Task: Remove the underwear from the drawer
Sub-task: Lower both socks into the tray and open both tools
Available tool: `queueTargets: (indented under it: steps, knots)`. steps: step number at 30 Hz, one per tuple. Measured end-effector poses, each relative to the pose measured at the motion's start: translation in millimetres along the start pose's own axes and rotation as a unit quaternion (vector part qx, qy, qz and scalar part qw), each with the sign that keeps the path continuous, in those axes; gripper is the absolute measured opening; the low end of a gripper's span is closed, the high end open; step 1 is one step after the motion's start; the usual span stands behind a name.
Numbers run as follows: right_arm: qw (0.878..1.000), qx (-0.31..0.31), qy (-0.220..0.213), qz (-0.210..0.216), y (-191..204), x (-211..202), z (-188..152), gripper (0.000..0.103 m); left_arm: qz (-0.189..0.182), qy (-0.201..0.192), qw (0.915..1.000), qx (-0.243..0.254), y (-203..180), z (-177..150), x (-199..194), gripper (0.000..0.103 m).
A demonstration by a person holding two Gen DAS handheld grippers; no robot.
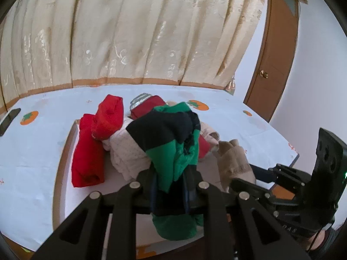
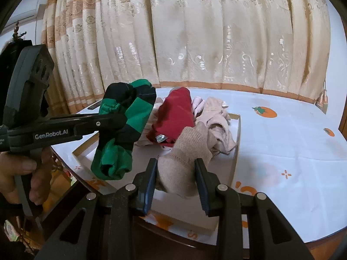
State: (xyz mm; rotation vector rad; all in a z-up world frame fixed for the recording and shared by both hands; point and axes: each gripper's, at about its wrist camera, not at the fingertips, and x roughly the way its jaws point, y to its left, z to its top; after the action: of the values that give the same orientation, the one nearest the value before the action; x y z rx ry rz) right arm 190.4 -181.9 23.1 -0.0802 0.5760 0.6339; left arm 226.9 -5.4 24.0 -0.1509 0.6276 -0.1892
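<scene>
Left hand-held gripper (image 1: pixel 169 186) clamps green-black striped underwear (image 1: pixel 173 138); right hand-held gripper (image 2: pixel 176 179) clamps beige knit (image 2: pixel 184 158).

A home: draped curtains (image 2: pixel 195 32), tablecloth-covered table (image 2: pixel 292 151)

Left gripper (image 1: pixel 169 186) clamps green-and-black underwear (image 1: pixel 173 143) at frame centre; red clothes (image 1: pixel 91 151) lie left, beige garment (image 1: pixel 234 162) right.

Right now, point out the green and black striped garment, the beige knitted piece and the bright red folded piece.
Green and black striped garment (image 2: pixel 121 127): right wrist view, on its middle green band.
Beige knitted piece (image 2: pixel 182 162): right wrist view, on the knit between the pads.
Bright red folded piece (image 1: pixel 87 151): left wrist view, on its long flat side.
</scene>
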Motion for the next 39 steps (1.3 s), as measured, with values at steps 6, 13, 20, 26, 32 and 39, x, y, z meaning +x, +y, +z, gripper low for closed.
queueTargets:
  steps: [6, 13, 20, 26, 32, 39]
  knots:
    - [1.000, 0.003, 0.018, -0.004, -2.5, 11.0, 0.2, 0.037, -0.008, 0.028, 0.9992, -0.026, 0.7, -1.2, 16.6, 0.017]
    - [0.999, 0.000, 0.038, -0.007, -4.5, 19.1, -4.3, 0.038, 0.004, 0.051, 0.9985, -0.021, -2.5, -12.5, 28.6, 0.017]
    - [0.998, 0.006, 0.055, -0.014, -10.8, 25.7, -9.0, 0.038, 0.020, 0.066, 0.9976, 0.002, -12.7, -20.6, 36.5, 0.017]
    - [0.998, 0.004, 0.060, -0.016, -10.3, 27.8, -10.3, 0.038, 0.021, 0.066, 0.9975, 0.011, -19.9, -21.1, 38.8, 0.017]
    - [0.998, 0.008, 0.064, -0.018, -12.2, 31.1, -10.7, 0.038, 0.034, 0.068, 0.9966, 0.031, -28.7, -24.1, 44.1, 0.017]
    - [0.997, 0.004, 0.070, -0.020, -10.0, 32.5, -9.7, 0.038, 0.041, 0.072, 0.9956, 0.044, -31.0, -27.8, 48.4, 0.021]
